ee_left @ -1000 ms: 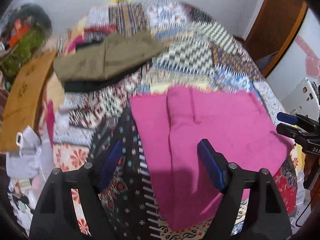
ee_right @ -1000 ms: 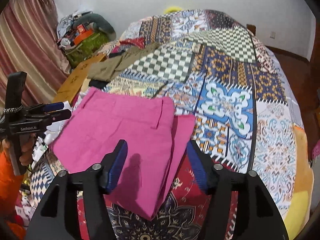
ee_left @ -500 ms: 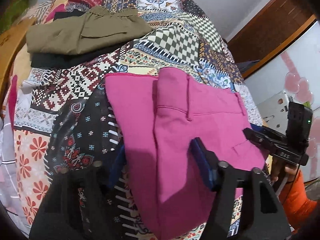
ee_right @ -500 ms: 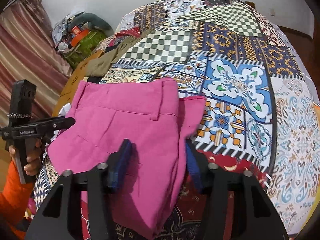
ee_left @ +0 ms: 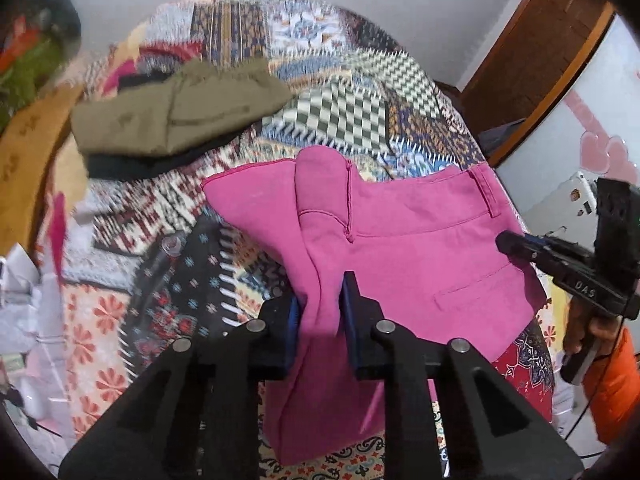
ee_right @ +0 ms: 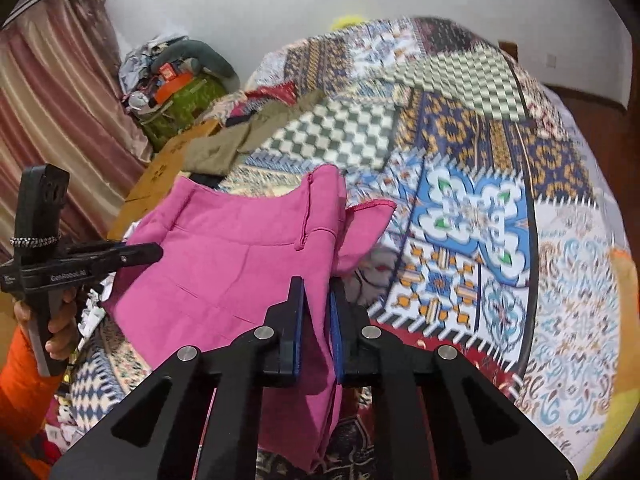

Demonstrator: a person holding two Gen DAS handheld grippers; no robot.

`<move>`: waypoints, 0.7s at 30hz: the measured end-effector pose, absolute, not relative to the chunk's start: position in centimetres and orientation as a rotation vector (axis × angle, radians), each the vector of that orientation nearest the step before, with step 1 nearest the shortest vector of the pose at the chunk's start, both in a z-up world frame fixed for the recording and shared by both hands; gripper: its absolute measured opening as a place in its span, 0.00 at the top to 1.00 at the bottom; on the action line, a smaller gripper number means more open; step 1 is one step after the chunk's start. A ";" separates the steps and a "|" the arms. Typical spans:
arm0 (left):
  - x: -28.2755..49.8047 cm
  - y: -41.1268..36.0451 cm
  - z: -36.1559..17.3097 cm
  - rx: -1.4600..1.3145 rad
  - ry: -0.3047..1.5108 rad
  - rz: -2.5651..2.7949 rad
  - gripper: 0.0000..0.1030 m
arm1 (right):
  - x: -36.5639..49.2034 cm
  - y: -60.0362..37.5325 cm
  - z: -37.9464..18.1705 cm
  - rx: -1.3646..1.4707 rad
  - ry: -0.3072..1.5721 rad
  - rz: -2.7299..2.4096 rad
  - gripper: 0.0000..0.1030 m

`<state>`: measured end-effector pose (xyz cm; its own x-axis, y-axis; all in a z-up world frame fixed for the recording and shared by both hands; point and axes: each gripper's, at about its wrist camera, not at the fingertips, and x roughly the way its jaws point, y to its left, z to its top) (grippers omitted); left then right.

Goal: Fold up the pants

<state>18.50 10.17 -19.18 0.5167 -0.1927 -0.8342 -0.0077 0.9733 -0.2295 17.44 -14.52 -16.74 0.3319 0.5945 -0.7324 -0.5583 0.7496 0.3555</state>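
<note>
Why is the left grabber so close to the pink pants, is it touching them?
Touching. In the left wrist view the left gripper is shut on the pink pants, fabric pinched between both fingers.

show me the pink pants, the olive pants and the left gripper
pink pants (ee_left: 420,248), left wrist view, on the seat panel below the waistband
olive pants (ee_left: 176,116), left wrist view, middle of the folded stack
left gripper (ee_left: 322,312), left wrist view, midway between the fingers, on the pinched cloth

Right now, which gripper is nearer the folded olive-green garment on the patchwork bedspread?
Left. The left gripper, clamped on the pink fabric pants, has the olive-green garment ahead to its left; the right gripper sits farther right, across the pants.
</note>
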 end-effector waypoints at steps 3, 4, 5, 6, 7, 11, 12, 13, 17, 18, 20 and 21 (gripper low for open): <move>18.3 10.4 -17.3 -0.168 0.969 -0.086 0.81 | 17.4 -13.6 -15.1 0.014 0.931 0.767 0.90; 18.2 10.6 -16.5 -0.153 0.946 -0.076 0.81 | 17.4 -13.1 -14.5 0.006 0.913 0.770 0.90; 18.3 10.9 -15.9 -0.143 0.930 -0.069 0.81 | 17.6 -12.8 -14.0 0.002 0.899 0.773 0.90; 18.4 11.4 -14.9 -0.133 0.905 -0.059 0.81 | 17.7 -12.4 -13.5 -0.001 0.885 0.777 0.90; 18.6 11.7 -14.4 -0.127 0.890 -0.052 0.81 | 18.0 -12.1 -12.9 0.000 0.868 0.782 0.90; 19.9 14.0 -11.9 -0.127 0.825 -0.011 0.81 | 19.4 -10.0 -10.5 -0.004 0.801 0.800 0.90; 20.2 14.6 -11.5 -0.132 0.811 0.000 0.81 | 19.8 -9.3 -9.9 -0.007 0.786 0.805 0.90; 20.6 15.2 -11.2 -0.137 0.799 0.010 0.81 | 20.4 -8.5 -9.3 -0.011 0.771 0.810 0.90; 22.4 17.7 -10.5 -0.139 0.760 0.058 0.81 | 22.2 -5.8 -7.8 -0.021 0.727 0.827 0.90; 23.0 18.3 -10.4 -0.136 0.754 0.070 0.81 | 22.8 -5.0 -7.6 -0.022 0.719 0.831 0.90; 24.3 19.9 -10.3 -0.135 0.741 0.100 0.81 | 24.0 -3.5 -7.3 -0.019 0.707 0.840 0.90; 24.8 20.4 -10.3 -0.139 0.739 0.107 0.81 | 24.7 -2.7 -7.2 -0.018 0.701 0.845 0.90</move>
<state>24.79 20.37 -10.26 0.7345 0.0483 -0.6769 -0.1464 0.9853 -0.0886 24.65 -2.68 -7.23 0.4555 0.6794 -0.5753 -0.6906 0.6775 0.2532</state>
